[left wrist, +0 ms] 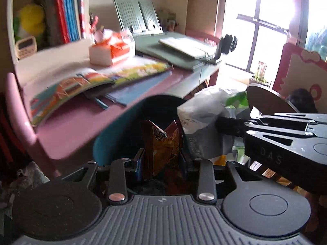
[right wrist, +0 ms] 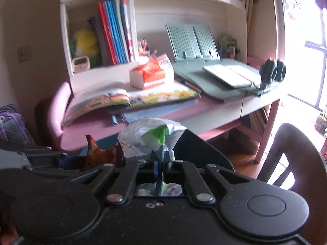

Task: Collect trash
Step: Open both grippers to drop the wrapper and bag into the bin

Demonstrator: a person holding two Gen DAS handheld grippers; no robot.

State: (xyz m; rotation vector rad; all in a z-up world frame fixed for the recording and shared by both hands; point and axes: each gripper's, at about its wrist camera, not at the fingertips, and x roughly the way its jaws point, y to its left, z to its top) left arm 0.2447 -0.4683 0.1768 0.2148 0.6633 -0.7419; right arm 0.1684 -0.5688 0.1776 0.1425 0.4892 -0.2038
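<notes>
Left wrist view: my left gripper [left wrist: 162,155] pinches a brown snack wrapper [left wrist: 161,143] in part-closed jaws, in front of the pink desk [left wrist: 77,130]; beside it my right gripper [right wrist: 161,161] is clamped nearly shut on a crumpled white plastic bag [right wrist: 143,138] with green print; the two pieces of trash hang close together.

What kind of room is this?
Probably a child's study corner at home: a pink desk with an open picture book, a shelf of upright books and a book stand.
</notes>
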